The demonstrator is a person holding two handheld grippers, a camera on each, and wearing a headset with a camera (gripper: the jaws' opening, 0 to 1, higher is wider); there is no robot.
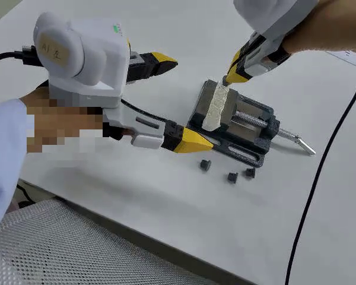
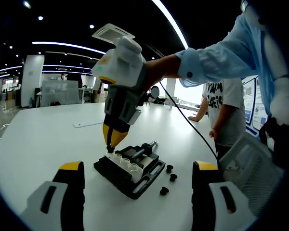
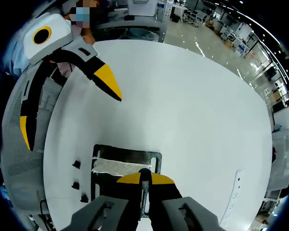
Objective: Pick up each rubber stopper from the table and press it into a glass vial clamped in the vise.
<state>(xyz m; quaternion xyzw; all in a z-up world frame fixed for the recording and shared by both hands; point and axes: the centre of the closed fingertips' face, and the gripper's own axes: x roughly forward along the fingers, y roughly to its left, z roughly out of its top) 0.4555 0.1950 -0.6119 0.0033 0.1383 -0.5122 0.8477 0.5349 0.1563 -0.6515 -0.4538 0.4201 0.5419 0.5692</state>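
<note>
Right gripper: the right gripper point(image 1: 230, 78) points down at the 12 o'clock end of the dark metal bench vise point(image 1: 252, 135). Its yellow-tipped jaws are drawn almost together, pinching what looks like a small black rubber stopper point(image 3: 144, 173).
Stopper versus fingers: the piece sits centred at the very tips and pokes out just below them. In the left gripper view it is at the mouth of the end vial in the row of clear glass vials point(image 2: 124, 161), but contact is too small to tell.
Left gripper: the left gripper point(image 1: 184, 102) hovers at 9 o'clock of the vise with its jaws spread wide, holding nothing.
Spare stoppers: three loose black rubber stoppers point(image 1: 232, 177) lie on the white table point(image 1: 136, 196) at 6 o'clock of the vise, near its base and apart from one another.
Vials: upright, bedded in a pale padding strip point(image 1: 215, 110) between the vise cheeks. The rest appear open-mouthed.
Risk, tilt: the gripper comes in at a slant, so the plug could cock sideways and jam on the rim.
Risk, slip: with so little rubber in the pinch, a hard push could squirt it out across the table.
Risk, glass: off-centre force could chip the rim or rock the vial in its padding.
</note>
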